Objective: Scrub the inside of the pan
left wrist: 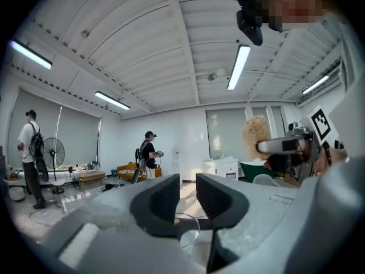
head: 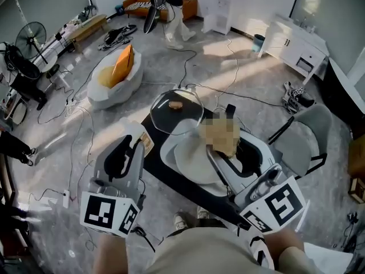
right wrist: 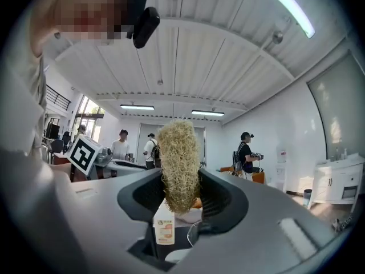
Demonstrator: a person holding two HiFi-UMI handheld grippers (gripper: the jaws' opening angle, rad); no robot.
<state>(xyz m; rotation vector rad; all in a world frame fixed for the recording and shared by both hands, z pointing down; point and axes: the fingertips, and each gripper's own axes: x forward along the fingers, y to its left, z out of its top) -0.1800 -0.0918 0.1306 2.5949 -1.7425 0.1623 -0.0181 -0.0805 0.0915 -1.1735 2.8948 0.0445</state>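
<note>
Gripping a straw-coloured scrubber (right wrist: 179, 153), the right gripper (right wrist: 181, 201) had its jaws closed on it; the jaws of the left gripper (left wrist: 187, 198) stood apart, apparently empty.

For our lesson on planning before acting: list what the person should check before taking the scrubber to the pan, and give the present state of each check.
1. Scrubber gripped by the right gripper: ok, its jaws are closed on it.
2. Left gripper free to steady the pan: ok, its jaws are apart with nothing between them.
3. Inside of the pan uncovered: ok, its pale inside faces up; the round glass piece lies at its far side.
4. Grippers aimed at the pan: not ok, both point level across the room.
5. Water or soap in the pan: cannot tell.
</note>
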